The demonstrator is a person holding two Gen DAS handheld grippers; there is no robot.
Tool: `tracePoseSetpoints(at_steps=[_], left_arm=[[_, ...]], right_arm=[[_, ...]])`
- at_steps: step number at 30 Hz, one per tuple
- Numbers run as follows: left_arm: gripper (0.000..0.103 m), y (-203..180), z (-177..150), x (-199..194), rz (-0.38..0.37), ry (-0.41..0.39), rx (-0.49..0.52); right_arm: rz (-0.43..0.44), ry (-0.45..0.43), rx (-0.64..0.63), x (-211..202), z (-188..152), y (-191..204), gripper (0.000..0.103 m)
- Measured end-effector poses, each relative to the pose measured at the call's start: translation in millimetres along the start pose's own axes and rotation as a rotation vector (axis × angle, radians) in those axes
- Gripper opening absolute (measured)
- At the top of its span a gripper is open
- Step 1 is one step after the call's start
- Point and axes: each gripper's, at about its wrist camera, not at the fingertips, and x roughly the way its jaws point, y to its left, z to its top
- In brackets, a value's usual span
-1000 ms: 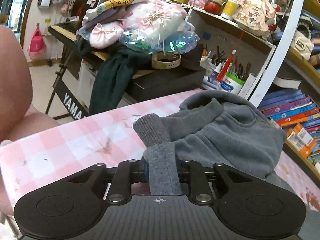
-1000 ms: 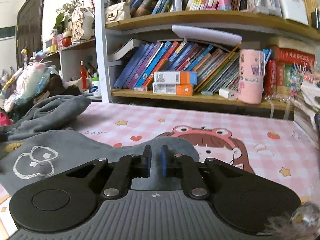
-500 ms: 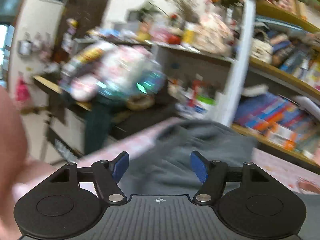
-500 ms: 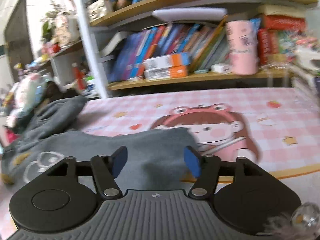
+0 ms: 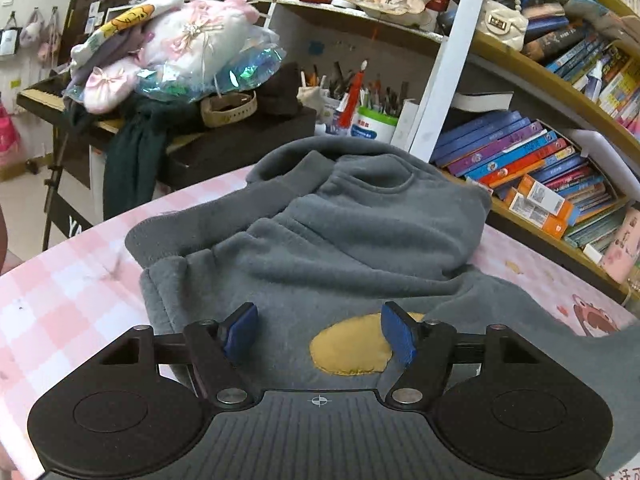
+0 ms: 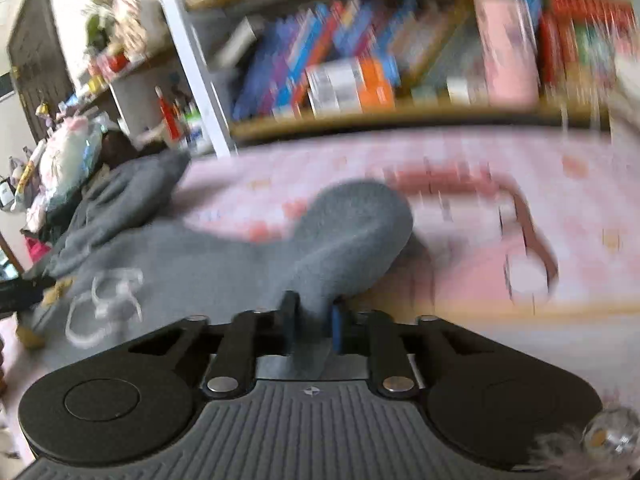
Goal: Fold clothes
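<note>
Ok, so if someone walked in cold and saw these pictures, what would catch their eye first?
Probably the grey sweatshirt heaped on the pink checked tablecloth, its yellow patch just ahead of the open left gripper. Next, the right gripper, its jaws closing on a raised fold of that sweatshirt. Behind, crowded bookshelves run along the table's far side.

Setting: a lived-in home room. Evidence: crowded bookshelf (image 5: 532, 160) at right, pen pot (image 5: 374, 126) far centre, piano keyboard (image 5: 44, 96) left, pink checked tablecloth (image 5: 60, 300) near.
</note>
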Motion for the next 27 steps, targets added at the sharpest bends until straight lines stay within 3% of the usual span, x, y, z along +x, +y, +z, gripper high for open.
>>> tracePoseSetpoints(at_steps=[2,4,7,8,9,14,17,20,27], left_arm=[[0.074,-7,-1,1,0.016,0.008,0.037],[0.078,-13,0,4,0.029,0.02,0.075],[0.083,-20,0,6,0.041,0.036,0.119],[0.083,-21,-1,7,0.043,0.038,0.125],[0.083,-22,-1,7,0.047,0.039,0.13],[0.085,-20,0,7,0.04,0.038,0.12],[0.085,-22,0,7,0.045,0.041,0.127],[0.085,-22,0,7,0.043,0.041,0.126],[0.086,-19,0,6,0.028,0.037,0.107]], right_arm=[[0.042,-0.084,-0.085,-3,13,28,0.012],[0.177,-0.099,-0.201,-4,17,64,0.014],[0.54,0.02,-0.244,-3,6,91,0.042],[0.604,0.041,-0.219,-3,2,90,0.056],[0.635,0.053,-0.189,-4,0,86,0.06],[0.51,0.061,-0.087,-5,0,48,0.062],[0.494,0.087,-0.044,0,1,38,0.063],[0.548,0.117,-0.093,5,0,51,0.066],[0.708,0.228,-0.353,10,-19,135,0.07]])
